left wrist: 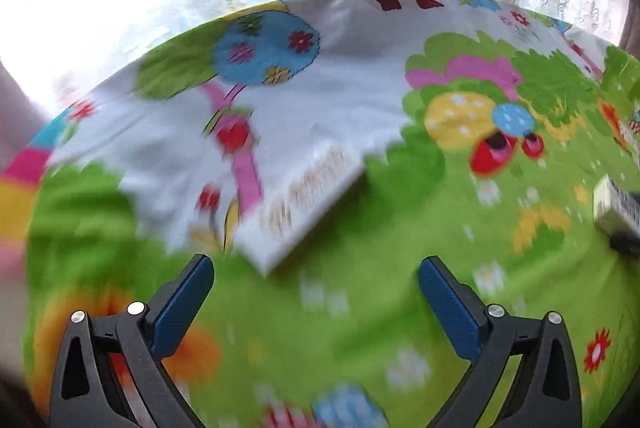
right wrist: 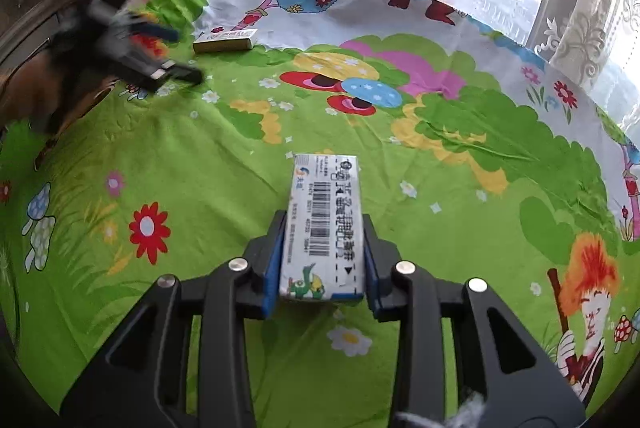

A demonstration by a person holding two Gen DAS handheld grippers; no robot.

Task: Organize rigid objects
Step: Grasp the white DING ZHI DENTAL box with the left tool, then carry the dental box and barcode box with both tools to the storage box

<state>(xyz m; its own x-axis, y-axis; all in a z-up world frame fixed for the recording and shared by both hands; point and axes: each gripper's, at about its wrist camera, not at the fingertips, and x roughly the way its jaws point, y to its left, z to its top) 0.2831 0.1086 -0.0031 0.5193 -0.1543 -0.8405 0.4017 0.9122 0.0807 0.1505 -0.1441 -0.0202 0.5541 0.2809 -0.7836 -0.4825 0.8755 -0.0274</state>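
Right wrist view — right gripper [right wrist: 322,260] clamps barcoded box [right wrist: 324,224]; left gripper [left wrist: 316,280] gapes empty.

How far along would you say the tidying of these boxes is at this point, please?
Nothing looks finished yet: no boxes sit grouped together. In hand: the right gripper is clamped on the barcoded box. Left to do: the left gripper, jaws open and empty, is near the flat white box lying alone on the cartoon-print cloth, so that box remains to be picked up and placed.
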